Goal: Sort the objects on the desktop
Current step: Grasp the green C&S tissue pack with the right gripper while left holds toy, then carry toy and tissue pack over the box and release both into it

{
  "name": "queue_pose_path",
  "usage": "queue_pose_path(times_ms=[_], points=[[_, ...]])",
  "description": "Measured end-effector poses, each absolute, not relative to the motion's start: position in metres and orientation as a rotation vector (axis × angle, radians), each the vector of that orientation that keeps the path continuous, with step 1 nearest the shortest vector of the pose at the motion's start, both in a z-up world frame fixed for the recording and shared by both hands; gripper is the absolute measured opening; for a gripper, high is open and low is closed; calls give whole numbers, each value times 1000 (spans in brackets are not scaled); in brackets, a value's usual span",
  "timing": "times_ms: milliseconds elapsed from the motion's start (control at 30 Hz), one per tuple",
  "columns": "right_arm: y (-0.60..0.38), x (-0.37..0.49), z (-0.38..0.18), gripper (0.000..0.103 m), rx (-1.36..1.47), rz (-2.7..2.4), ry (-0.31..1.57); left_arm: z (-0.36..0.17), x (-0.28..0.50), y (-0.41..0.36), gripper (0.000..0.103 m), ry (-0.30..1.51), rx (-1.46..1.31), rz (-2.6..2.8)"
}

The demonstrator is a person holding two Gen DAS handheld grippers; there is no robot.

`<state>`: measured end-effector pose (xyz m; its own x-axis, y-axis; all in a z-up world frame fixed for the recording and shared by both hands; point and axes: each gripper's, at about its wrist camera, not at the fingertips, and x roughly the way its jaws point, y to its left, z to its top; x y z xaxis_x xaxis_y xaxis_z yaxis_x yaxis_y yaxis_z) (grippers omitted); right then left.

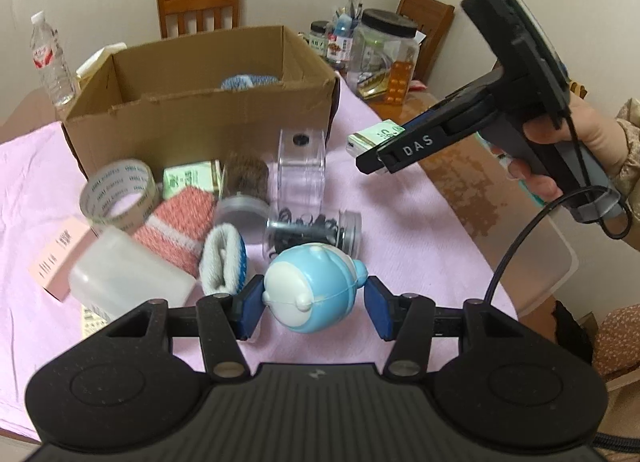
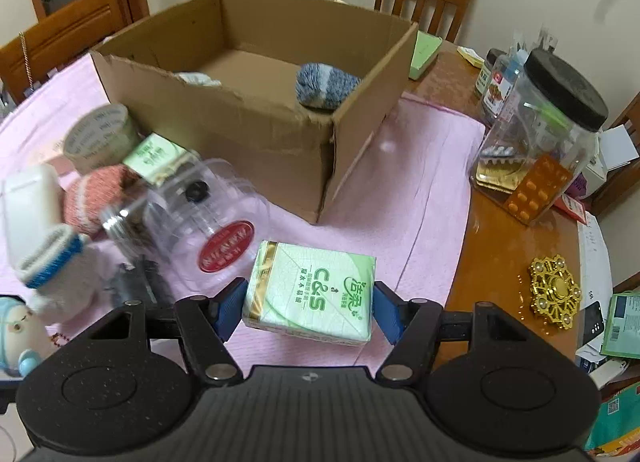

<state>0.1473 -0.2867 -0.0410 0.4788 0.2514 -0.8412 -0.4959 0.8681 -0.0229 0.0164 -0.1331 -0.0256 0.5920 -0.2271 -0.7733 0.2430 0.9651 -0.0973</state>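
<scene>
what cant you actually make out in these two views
- Cardboard box floor, left wrist view: the near wall hides it; only the top of a blue knit item shows.
- White item in the box, right wrist view: mostly hidden behind the torn box edge.
- Tape roll lettering, right wrist view: blurred.
- Blue and white toy, right wrist view: cut off by the left edge.

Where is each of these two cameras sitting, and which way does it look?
Left wrist: on the left gripper, looking down its jaws at the blue toy it grips; the right gripper and a hand show.
Right wrist: on the right gripper, jaws gripping a tissue pack.
Both see the cardboard box and pink cloth.
</scene>
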Motion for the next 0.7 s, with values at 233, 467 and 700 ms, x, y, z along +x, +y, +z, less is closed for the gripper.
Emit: queue_pose_path(times_ms=[233, 467, 700], points=[[-283, 135, -5, 71, -273, 490, 925, -1, 24, -123, 53, 884, 13, -299], [-276, 134, 20, 71, -254, 494, 873, 15, 43, -113, 53, 861, 44, -342], [-269, 141, 36, 71, -240, 501, 844, 25, 67, -100, 53, 839, 53, -358]])
